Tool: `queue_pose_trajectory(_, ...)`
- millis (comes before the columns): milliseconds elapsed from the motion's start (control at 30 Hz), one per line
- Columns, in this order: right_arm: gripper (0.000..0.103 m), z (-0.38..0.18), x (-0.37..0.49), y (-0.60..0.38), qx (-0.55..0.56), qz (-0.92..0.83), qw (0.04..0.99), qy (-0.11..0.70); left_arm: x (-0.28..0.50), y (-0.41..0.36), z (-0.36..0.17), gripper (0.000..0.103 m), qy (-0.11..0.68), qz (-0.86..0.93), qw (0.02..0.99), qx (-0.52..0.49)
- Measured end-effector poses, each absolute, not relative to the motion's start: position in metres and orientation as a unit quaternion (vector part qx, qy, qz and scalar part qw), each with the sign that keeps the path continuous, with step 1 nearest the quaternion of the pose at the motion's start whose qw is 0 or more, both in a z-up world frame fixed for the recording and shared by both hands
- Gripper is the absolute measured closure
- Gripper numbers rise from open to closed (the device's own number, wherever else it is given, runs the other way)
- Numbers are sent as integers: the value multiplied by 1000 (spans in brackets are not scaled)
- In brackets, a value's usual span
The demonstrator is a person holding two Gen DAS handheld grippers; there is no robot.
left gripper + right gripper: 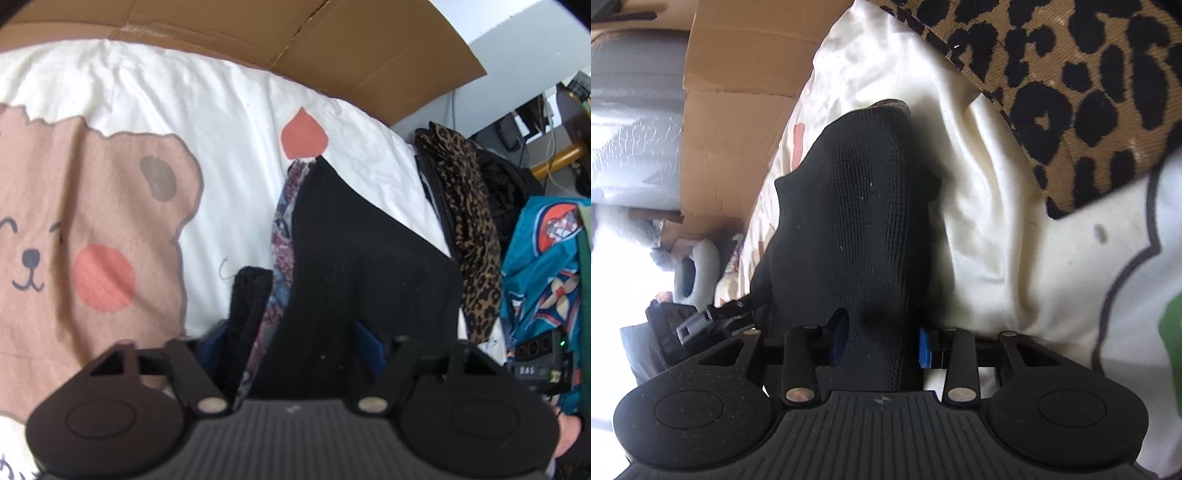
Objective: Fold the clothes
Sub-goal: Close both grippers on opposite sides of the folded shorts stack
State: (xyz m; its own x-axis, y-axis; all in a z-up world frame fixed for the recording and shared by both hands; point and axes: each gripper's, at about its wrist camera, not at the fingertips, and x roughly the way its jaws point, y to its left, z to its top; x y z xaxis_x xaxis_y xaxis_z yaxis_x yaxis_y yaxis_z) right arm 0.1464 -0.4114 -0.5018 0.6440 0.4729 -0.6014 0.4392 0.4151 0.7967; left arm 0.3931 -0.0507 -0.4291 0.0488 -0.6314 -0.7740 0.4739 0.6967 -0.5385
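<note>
The left gripper [295, 332] has its jaws closed on a black garment [362, 266], which runs forward from between the blue pads along with a strip of patterned fabric [284, 236] and a thick black knit edge [247, 302]. The right gripper [879, 339] likewise has its jaws clamped on the black knit cloth [864, 229], bunched and raised above the bed sheet [990, 236]. So the garment is held at 2 places and lifted over the bed, not lying flat.

Beyond it, a leopard-print piece [469, 229] rests at the bed's edge, apparently stacked with dark clothes, and a teal printed cloth [543, 266] sits further right. A cardboard sheet [332, 48] lines the far side.

Judging by this, the black garment is mid-handling: whether it is being folded or carried to the stack, I cannot tell.
</note>
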Motion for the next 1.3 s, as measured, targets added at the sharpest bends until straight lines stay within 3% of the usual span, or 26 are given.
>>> queue_pose_trajectory(33, 75, -500, 147, -411, 536, 10, 731, 423, 392, -52, -428, 49, 571, -384, 723, -63)
queue_pose_trajectory(67, 86, -497, 148, -411, 531, 9, 734, 424, 391, -52, -426, 53, 567, -386, 725, -59)
queue_pose_trajectory(133, 94, -493, 150, -411, 521, 6, 739, 426, 387, -53, -422, 60, 561, -388, 729, -53)
queue_pose_trajectory(300, 95, -476, 150, -412, 516, 17, 752, 410, 385, -52, -410, 66, 552, -396, 733, -41)
queue_pose_trajectory(433, 91, -481, 152, -413, 531, 18, 743, 408, 391, -55, -418, 51, 571, -384, 724, -50)
queue_pose_trajectory(500, 73, -485, 154, -413, 540, 17, 736, 408, 394, -55, -425, 46, 579, -381, 717, -67)
queue_pose_trajectory(567, 63, -492, 156, -412, 551, 16, 729, 405, 397, -56, -431, 40, 586, -383, 710, -84)
queue_pose_trajectory(633, 63, -500, 158, -412, 564, 15, 722, 399, 400, -55, -436, 33, 590, -387, 700, -109)
queue_pose_trajectory(767, 63, -512, 167, -408, 590, 18, 711, 381, 407, -54, -443, 31, 599, -386, 684, -157)
queue_pose_trajectory(833, 63, -514, 171, -406, 598, 17, 708, 375, 406, -57, -441, 47, 598, -381, 691, -140)
queue_pose_trajectory(867, 64, -514, 173, -405, 597, 12, 709, 375, 405, -59, -439, 50, 597, -379, 696, -126)
queue_pose_trajectory(933, 78, -512, 176, -403, 593, 0, 710, 380, 403, -61, -437, 60, 594, -376, 702, -115)
queue_pose_trajectory(967, 87, -511, 177, -403, 589, -7, 711, 385, 402, -61, -436, 61, 592, -375, 704, -112)
queue_pose_trajectory(1033, 90, -509, 177, -402, 588, -14, 709, 389, 399, -63, -434, 65, 588, -373, 710, -104)
queue_pose_trajectory(1300, 94, -477, 190, -396, 535, -58, 730, 422, 385, -70, -412, 70, 574, -353, 735, -76)
